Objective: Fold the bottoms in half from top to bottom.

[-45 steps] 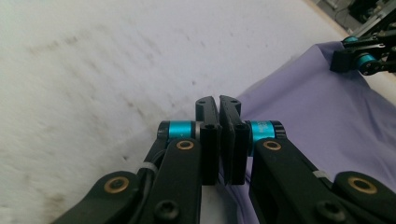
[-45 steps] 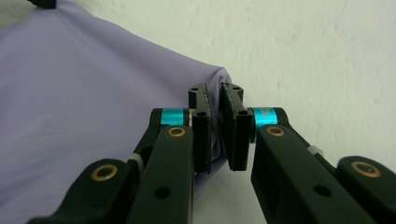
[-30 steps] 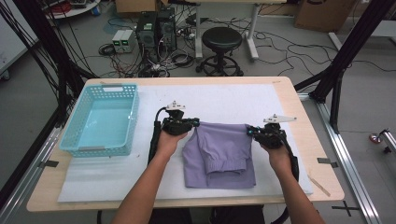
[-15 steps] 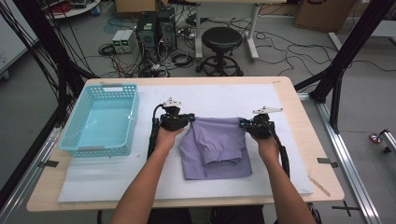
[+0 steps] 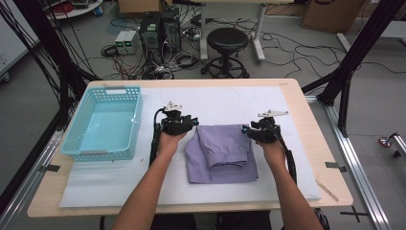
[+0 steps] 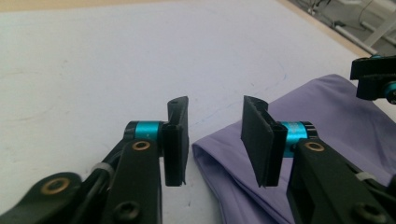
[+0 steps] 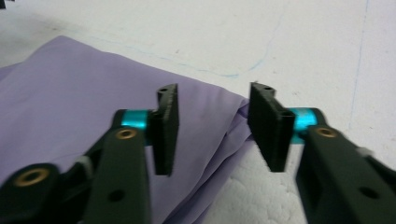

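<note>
A folded purple garment (image 5: 222,153) lies on the white mat in the middle of the table. My left gripper (image 5: 194,122) sits at its upper left corner and my right gripper (image 5: 245,130) at its upper right corner. In the left gripper view the left gripper (image 6: 215,140) has just been opening; the garment's (image 6: 327,116) corner fold lies loose under the gap, untouched by the pads. In the right gripper view the right gripper (image 7: 212,128) has also just been opening, and the garment's (image 7: 70,93) edge lies below, free of its pads.
An empty turquoise basket (image 5: 103,122) stands at the table's left side. The white mat (image 5: 225,98) covers most of the wooden tabletop (image 5: 330,158). Behind the table's far edge are a black stool (image 5: 228,43), computer cases and loose cables on the floor.
Both grippers have opened and let go of the garment's upper corners. The right hand came in toward the left, and the garment now lies narrower and folded.
</note>
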The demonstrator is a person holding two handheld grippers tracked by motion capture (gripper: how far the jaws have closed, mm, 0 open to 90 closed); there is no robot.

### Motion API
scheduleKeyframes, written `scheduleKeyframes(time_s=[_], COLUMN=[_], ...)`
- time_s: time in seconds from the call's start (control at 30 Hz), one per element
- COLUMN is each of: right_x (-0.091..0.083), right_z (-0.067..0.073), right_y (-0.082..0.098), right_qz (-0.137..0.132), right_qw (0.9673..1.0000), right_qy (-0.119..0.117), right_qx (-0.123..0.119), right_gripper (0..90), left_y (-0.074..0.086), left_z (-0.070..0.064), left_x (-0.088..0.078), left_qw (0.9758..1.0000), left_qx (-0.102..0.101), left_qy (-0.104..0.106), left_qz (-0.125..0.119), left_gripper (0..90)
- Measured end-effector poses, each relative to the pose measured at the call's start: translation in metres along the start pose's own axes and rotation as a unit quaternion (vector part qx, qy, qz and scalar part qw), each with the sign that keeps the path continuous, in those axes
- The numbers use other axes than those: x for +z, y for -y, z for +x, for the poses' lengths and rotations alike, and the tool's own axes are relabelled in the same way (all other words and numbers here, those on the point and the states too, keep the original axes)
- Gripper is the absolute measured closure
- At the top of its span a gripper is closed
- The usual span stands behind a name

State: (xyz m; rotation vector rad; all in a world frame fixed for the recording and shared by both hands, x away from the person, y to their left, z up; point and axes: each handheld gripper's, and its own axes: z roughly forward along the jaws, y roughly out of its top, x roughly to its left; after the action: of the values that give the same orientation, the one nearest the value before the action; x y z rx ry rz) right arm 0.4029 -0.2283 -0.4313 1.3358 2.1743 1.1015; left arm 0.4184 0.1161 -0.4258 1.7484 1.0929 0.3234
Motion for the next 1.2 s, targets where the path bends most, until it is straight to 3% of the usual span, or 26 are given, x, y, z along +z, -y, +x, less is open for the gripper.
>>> scheduleKeyframes(time_s=[0.13,0.3,0.53,0.67,0.9,1.2], right_x=[-0.012,-0.022,-0.019,-0.016,-0.023,-0.039], right_z=[0.015,0.037,0.066,0.070,0.072,0.079], right_y=[0.001,0.015,0.041,0.046,0.051,0.062], right_qz=[-0.010,-0.021,0.011,0.036,0.056,0.055], right_qw=[0.9994,0.9979,0.9952,0.9940,0.9907,0.9881], right_qy=[-0.008,-0.037,-0.061,-0.059,-0.089,-0.097], right_qx=[-0.031,-0.048,-0.075,-0.085,-0.086,-0.106], right_gripper=[38.1,36.2,37.1,39.9,45.1,45.9], left_y=[0.012,0.032,0.052,0.058,0.063,0.067], left_z=[-0.002,-0.006,-0.012,-0.015,-0.018,-0.017], left_x=[-0.019,-0.041,-0.061,-0.065,-0.067,-0.071], left_qw=[0.9997,0.9995,0.9988,0.9987,0.9985,0.9984], left_qx=[-0.011,-0.011,-0.008,-0.005,-0.006,-0.009], left_qy=[0.015,0.009,0.030,0.039,0.045,0.045], left_qz=[-0.013,-0.029,-0.038,-0.034,-0.033,-0.033], left_gripper=[50.3,48.9,45.9,45.5,45.1,45.2])
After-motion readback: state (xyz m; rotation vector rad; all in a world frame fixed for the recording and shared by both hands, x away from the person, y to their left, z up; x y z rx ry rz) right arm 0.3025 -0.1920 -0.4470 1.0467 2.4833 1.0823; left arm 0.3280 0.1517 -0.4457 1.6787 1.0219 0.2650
